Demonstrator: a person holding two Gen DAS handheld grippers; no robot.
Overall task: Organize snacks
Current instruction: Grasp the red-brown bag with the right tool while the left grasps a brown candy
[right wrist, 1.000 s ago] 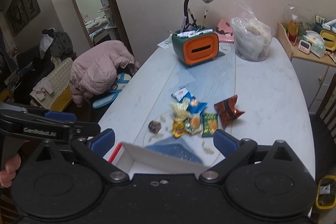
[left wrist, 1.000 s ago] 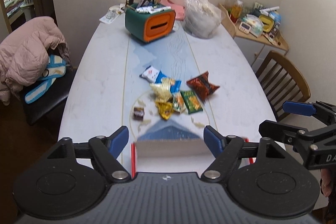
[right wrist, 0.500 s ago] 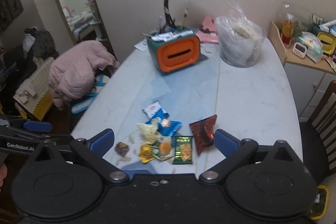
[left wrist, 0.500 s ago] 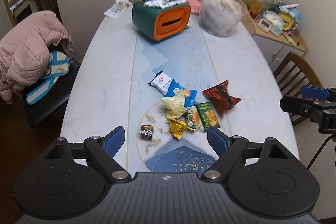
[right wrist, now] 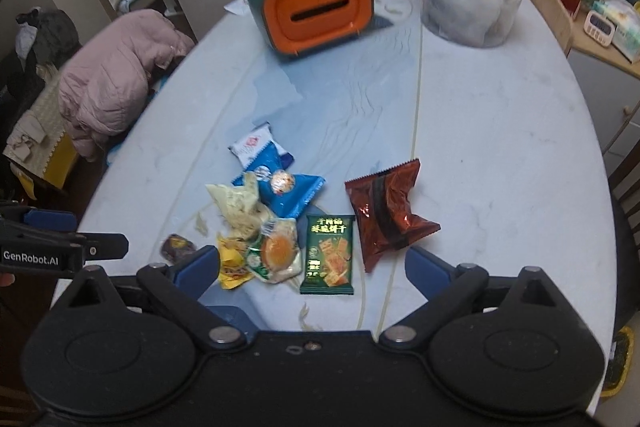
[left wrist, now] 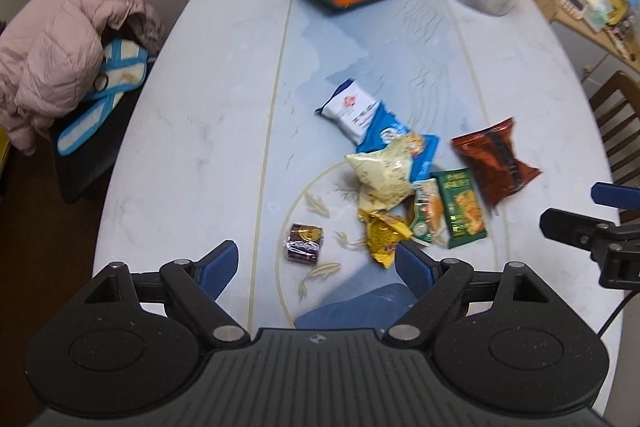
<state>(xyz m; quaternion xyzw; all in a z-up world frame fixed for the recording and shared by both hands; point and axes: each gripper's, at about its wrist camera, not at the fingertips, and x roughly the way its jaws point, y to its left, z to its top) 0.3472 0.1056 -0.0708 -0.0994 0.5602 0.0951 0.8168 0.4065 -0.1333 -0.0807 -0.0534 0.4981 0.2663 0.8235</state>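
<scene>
Both claws gape wide, holding nothing: left claw (left wrist: 316,265), right claw (right wrist: 312,267), each above the table's (left wrist: 192,131) near edge. Snacks (right wrist: 280,219) heaped mid-table; red bag (right wrist: 386,211) and brown candy (left wrist: 303,242) lie apart. Yellow wrapper (right wrist: 232,259) partly hidden behind a right fingertip (right wrist: 198,265). Green pack (left wrist: 460,207) motion-blurred, print unreadable. Organizer (right wrist: 316,9) top cut off in left view.

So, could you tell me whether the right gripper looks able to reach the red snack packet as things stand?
Probably yes. The right gripper is open and empty, and the red snack packet lies apart from the pile, just beyond its right finger, with nothing on top.
</scene>
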